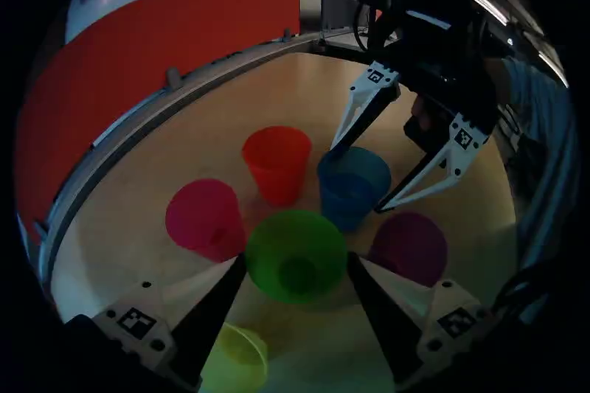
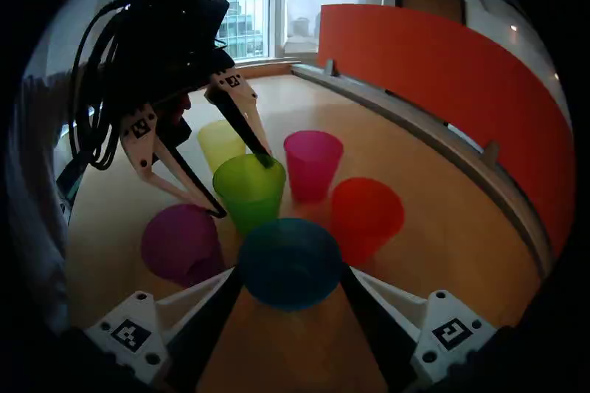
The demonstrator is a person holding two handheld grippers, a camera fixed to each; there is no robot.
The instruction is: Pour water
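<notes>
Several coloured plastic cups stand close together on a wooden table [image 1: 287, 91]. The green cup [image 1: 295, 256] sits between the fingers of my left gripper [image 1: 295, 260], which is spread wide at the cup's sides. In the right gripper view the left gripper [image 2: 243, 186] straddles this green cup [image 2: 249, 186]. The blue cup [image 2: 289, 260] stands between the wide-spread fingers of my right gripper [image 2: 289, 269]. From the left gripper view, the right gripper [image 1: 358, 179] flanks the blue cup [image 1: 352, 186]. Whether the fingers touch either cup is unclear. No water is visible.
A red cup [image 1: 276, 161], pink cup [image 1: 205, 216], purple cup [image 1: 409, 245] and yellow cup [image 1: 236, 356] surround the two. A red wall panel [image 1: 147, 61] runs along the table's rail. A sleeve [image 1: 535, 91] is behind the right gripper. Windows [image 2: 251, 2] lie beyond.
</notes>
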